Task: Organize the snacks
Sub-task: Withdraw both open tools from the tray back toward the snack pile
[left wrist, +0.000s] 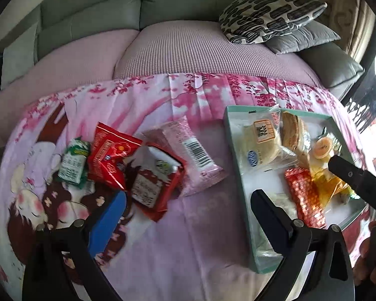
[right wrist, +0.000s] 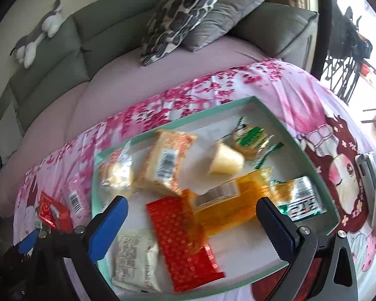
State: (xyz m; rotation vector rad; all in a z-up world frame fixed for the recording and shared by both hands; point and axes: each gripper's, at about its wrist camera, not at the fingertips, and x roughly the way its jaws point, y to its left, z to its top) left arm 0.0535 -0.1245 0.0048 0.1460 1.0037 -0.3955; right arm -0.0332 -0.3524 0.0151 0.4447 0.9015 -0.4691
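A mint-green tray (right wrist: 313, 165) lies on a pink cartoon cloth and holds several snacks: a red dotted pack (right wrist: 183, 238), an orange pack (right wrist: 228, 208), a white pack (right wrist: 135, 258), a bread pack (right wrist: 165, 163) and a jelly cup (right wrist: 225, 163). My right gripper (right wrist: 190, 225) hovers open and empty above the red pack. In the left wrist view the tray (left wrist: 240, 175) is at right; loose snacks lie left of it: a pink pack (left wrist: 195, 155), two red packs (left wrist: 110, 155) (left wrist: 153, 185) and a green-white pack (left wrist: 72, 163). My left gripper (left wrist: 188, 220) is open and empty over bare cloth.
A grey-green sofa (left wrist: 112, 17) with a pink cover stands behind the cloth. Patterned and grey cushions (left wrist: 270, 15) lie at the back right. A plush toy (right wrist: 37, 35) rests on the sofa back. A silver object (right wrist: 368, 173) lies on the cloth right of the tray.
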